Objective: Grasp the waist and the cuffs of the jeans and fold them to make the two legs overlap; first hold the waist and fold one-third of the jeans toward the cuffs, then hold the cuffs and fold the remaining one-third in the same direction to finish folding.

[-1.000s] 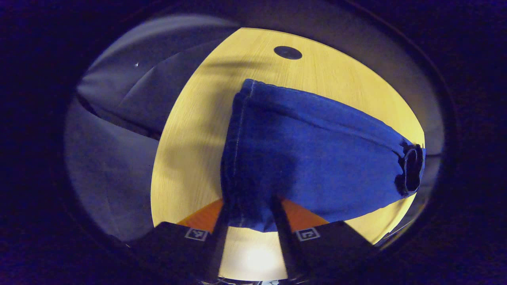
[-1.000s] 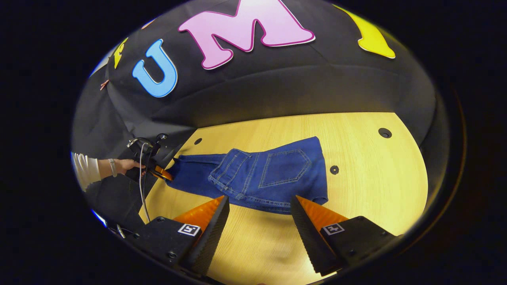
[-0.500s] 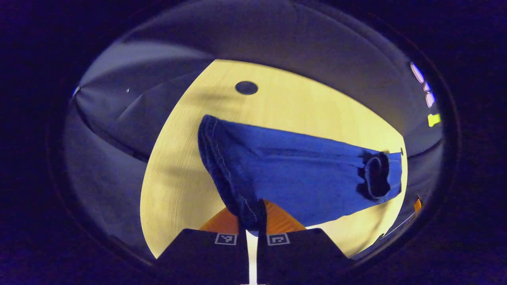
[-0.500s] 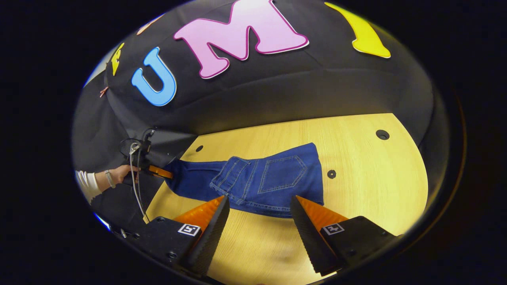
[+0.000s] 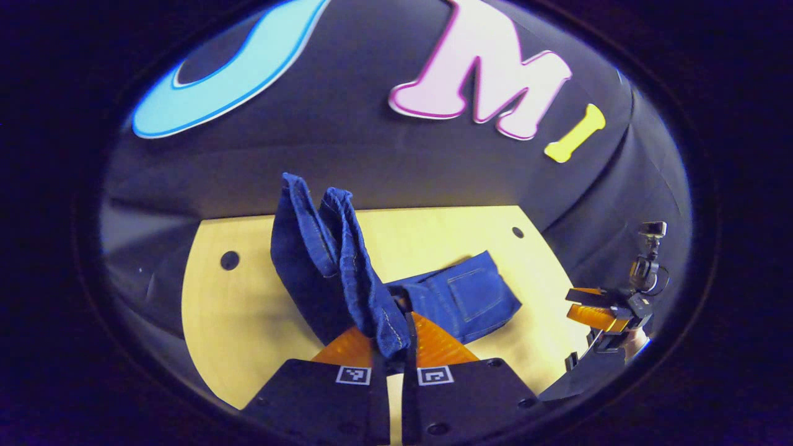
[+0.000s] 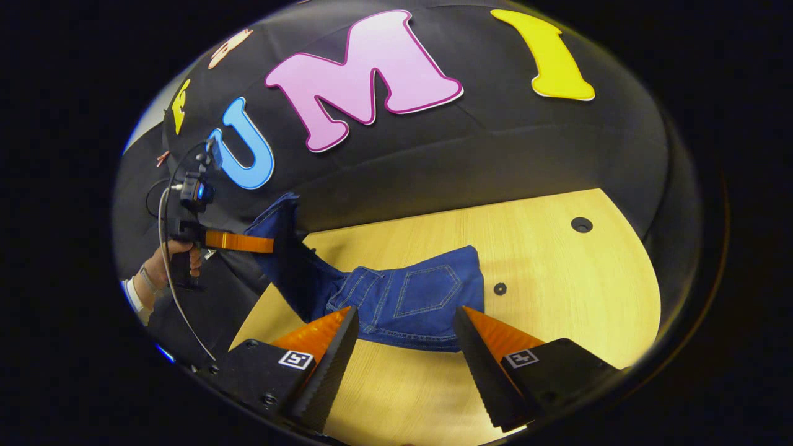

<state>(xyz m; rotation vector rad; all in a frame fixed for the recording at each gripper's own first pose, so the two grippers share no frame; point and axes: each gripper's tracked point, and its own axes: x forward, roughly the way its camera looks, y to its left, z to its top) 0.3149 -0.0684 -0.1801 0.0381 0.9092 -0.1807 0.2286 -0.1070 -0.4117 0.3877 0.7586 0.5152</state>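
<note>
1. My left hand-held gripper (image 5: 396, 347) has its two orange-and-black fingers closed tight on the cuff end of the dark blue denim jeans (image 5: 347, 279), with the cloth pinched between the pads.
2. In the left gripper view the gripped legs rise off the pale wooden counter (image 5: 248, 322), and both cuffs stand up in front of the black booth wall.
3. The waist part of the jeans, with a stitched back pocket facing up, lies flat on the counter beyond my fingers.
4. In the right gripper view, my left hand-held gripper (image 6: 266, 243) is at the far left, above the counter's edge, held by my hand (image 6: 176, 260); the legs hang from it down to the flat part of the jeans (image 6: 415, 297).
5. My right hand-held gripper (image 6: 406, 341) is wide open and holds nothing; it hovers over the counter (image 6: 557, 297) just in front of the waist edge.
6. Small dark round holes dot the counter near the jeans.
</note>
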